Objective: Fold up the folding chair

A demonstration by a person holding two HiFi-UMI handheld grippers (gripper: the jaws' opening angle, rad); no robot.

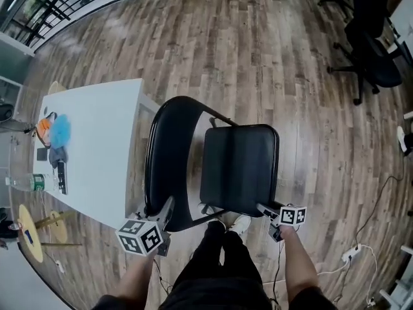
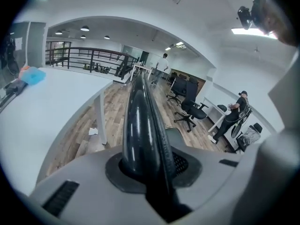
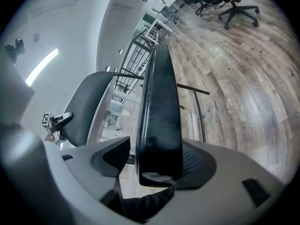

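Note:
A black folding chair stands on the wood floor in front of me, its backrest (image 1: 169, 160) at the left and its padded seat (image 1: 240, 166) at the right. My left gripper (image 1: 166, 215) holds the near edge of the backrest. In the left gripper view the backrest's rim (image 2: 140, 125) runs between the pads of the left gripper (image 2: 150, 172), which press on it. My right gripper (image 1: 266, 210) is at the seat's near corner. In the right gripper view the seat's edge (image 3: 159, 116) lies inside the right gripper (image 3: 154, 165), against one pad and with a slim gap to the other.
A white table (image 1: 97, 147) stands close on the chair's left, with an orange and blue item (image 1: 53, 129) and a bottle (image 1: 26, 183) on it. A wooden stool (image 1: 32, 231) stands at the near left. Office chairs (image 1: 371, 57) stand at the far right. A power strip (image 1: 352, 254) lies at the near right.

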